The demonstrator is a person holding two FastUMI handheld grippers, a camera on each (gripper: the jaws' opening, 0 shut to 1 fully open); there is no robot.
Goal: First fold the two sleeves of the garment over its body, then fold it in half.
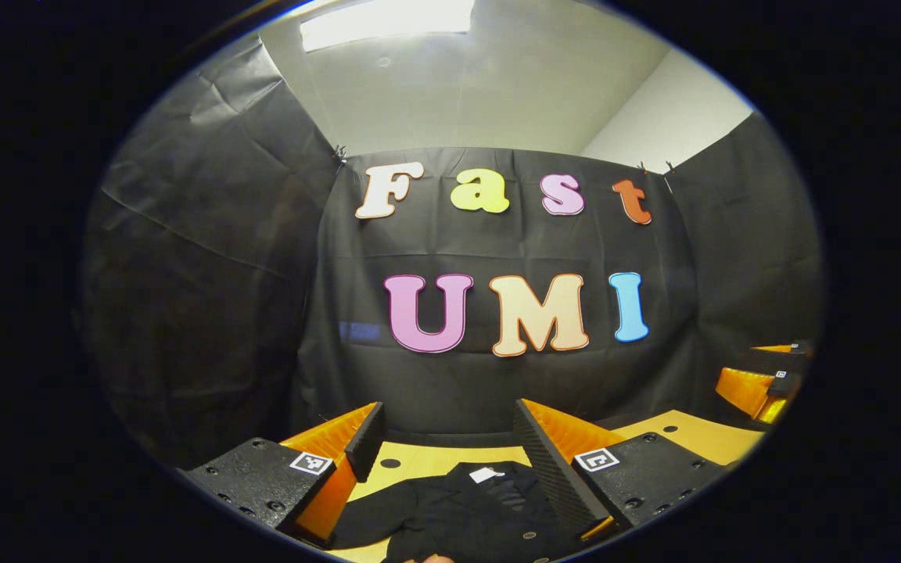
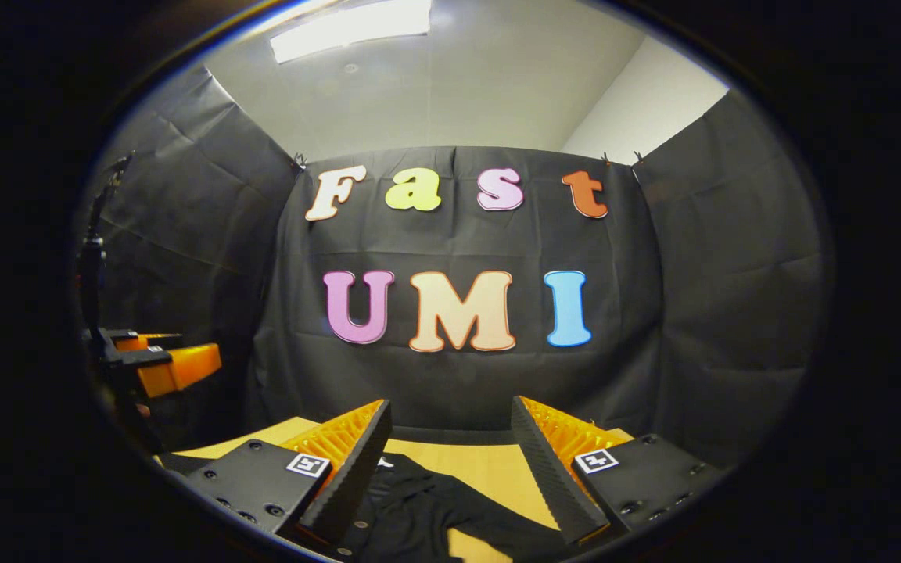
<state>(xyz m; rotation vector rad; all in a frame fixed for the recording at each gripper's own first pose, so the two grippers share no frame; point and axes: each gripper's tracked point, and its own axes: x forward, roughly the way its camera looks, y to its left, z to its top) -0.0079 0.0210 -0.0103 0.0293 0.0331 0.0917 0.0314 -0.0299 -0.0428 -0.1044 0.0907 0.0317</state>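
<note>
- In the left gripper view, the left tool (image 1: 446,457) is hanging above the bench (image 1: 701,438) with its two fingers (image 1: 548,469) standing wide apart and nothing between them.
- The garment (image 1: 458,516), a dark piece, is lying flat on the bench below and between those fingers; a small white tag (image 1: 486,474) is showing at its far edge, near the collar.
- One dark sleeve (image 1: 376,516) is reaching out toward the left side of that view, lying on the bench.
- At the right edge of the same view, the right tool (image 1: 763,387) is showing farther off, raised above the bench; how far it is open cannot be told from there.
- In the right gripper view, the right tool (image 2: 450,461) is also hovering over the bench (image 2: 489,469), its fingers (image 2: 353,469) spread wide and gripping nothing.
- The garment (image 2: 407,508) is lying low in that view, mostly toward the left finger, with one sleeve (image 2: 497,524) stretching across the bench toward the right finger.
- Neither tool is touching the cloth, as far as can be seen.
- At the left edge of the right gripper view, the left tool (image 2: 161,363) is showing well apart from the right one, held up above the bench.
- Both sleeves appear to be lying out from the body, not yet folded over it.
</note>
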